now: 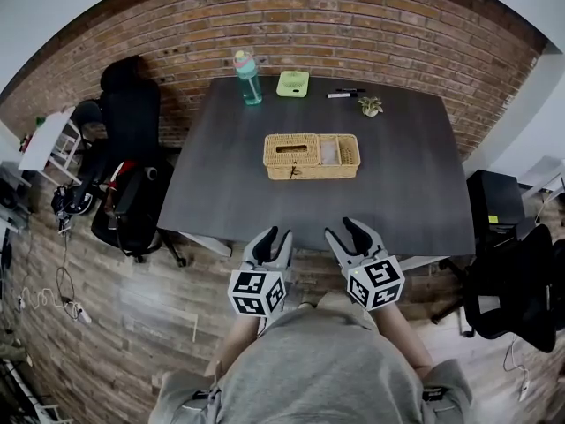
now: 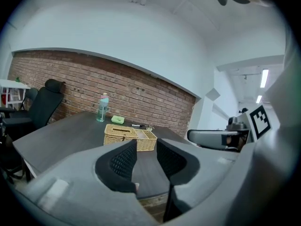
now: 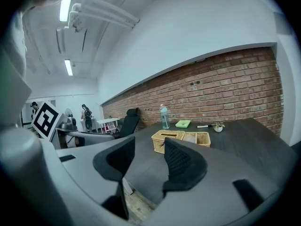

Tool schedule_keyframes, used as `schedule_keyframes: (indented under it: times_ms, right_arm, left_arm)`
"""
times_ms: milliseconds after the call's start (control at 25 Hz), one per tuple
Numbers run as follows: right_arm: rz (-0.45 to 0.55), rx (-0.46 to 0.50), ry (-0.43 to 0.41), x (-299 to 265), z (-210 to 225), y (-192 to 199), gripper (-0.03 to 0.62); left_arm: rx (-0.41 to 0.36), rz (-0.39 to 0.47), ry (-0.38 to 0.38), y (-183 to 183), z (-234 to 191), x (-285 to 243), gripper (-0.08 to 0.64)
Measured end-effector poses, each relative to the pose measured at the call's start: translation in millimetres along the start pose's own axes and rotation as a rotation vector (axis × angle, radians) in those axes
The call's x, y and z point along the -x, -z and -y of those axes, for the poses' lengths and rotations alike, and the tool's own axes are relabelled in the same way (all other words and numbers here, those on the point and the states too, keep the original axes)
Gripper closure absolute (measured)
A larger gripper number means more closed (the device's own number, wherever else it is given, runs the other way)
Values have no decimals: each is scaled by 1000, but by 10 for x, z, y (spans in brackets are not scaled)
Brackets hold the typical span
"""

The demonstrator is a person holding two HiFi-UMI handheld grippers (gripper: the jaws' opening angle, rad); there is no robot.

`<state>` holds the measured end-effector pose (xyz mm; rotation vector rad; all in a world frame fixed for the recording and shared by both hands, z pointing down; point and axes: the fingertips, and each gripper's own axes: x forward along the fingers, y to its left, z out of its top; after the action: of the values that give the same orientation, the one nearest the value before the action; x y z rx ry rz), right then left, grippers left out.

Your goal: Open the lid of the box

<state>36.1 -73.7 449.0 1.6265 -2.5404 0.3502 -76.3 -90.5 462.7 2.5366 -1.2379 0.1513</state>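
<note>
A wicker box (image 1: 311, 155) lies in the middle of the dark table (image 1: 221, 193). Its left part carries a flat woven lid with a slot (image 1: 291, 148), and its right part is an open compartment. Both grippers hover at the table's near edge, well short of the box. My left gripper (image 1: 274, 238) is open with nothing between its jaws, and so is my right gripper (image 1: 346, 230). In the left gripper view the wicker box (image 2: 129, 137) shows beyond my open left gripper (image 2: 146, 147). The right gripper view has the box (image 3: 181, 139) past my open right gripper (image 3: 149, 147).
Along the table's far edge stand a teal water bottle (image 1: 248, 77), a green case (image 1: 293, 83), a marker (image 1: 344, 94) and a small plant (image 1: 370, 106). Black office chairs (image 1: 132, 175) crowd the left side. Another chair (image 1: 516, 281) is at the right, with a brick wall behind.
</note>
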Motion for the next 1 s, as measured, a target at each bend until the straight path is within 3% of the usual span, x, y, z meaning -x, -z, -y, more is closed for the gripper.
schedule_keyframes:
  times_ms: [400,1000]
  right_arm:
    - [-21,-2,2,-247,199,3,413]
    - [-62,12,-16,-1047,627,68,412]
  left_arm:
    - [14,-11,-16,-21,-129,-212,437]
    - [18,-39,-74,-73,-691,-721,437]
